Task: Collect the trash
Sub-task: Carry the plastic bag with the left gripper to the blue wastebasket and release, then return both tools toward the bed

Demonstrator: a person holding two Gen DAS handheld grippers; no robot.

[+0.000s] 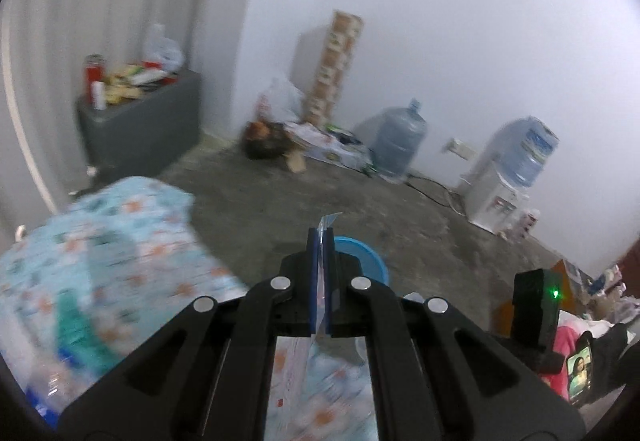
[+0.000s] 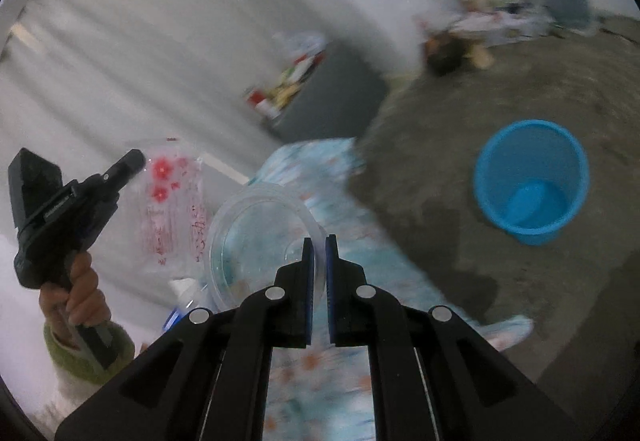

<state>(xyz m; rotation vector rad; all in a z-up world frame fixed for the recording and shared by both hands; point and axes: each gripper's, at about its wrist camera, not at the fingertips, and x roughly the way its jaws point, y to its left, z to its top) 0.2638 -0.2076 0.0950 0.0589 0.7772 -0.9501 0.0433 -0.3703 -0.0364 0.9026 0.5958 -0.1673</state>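
Gripping the rim of a clear plastic tub (image 2: 256, 237) that looks empty, the right gripper (image 2: 319, 245) has its jaws nearly together on the thin wall. The left gripper (image 1: 321, 237) is clamped on a clear plastic wrapper (image 2: 172, 201) printed with red flowers, which hangs from it over the flowered bedsheet (image 2: 320, 177). A blue bin (image 2: 532, 181) stands open on the concrete floor (image 2: 460, 101), well apart from both grippers; something blue lies at its bottom, too blurred to identify. A hand (image 2: 82, 297) holds the left gripper's handle.
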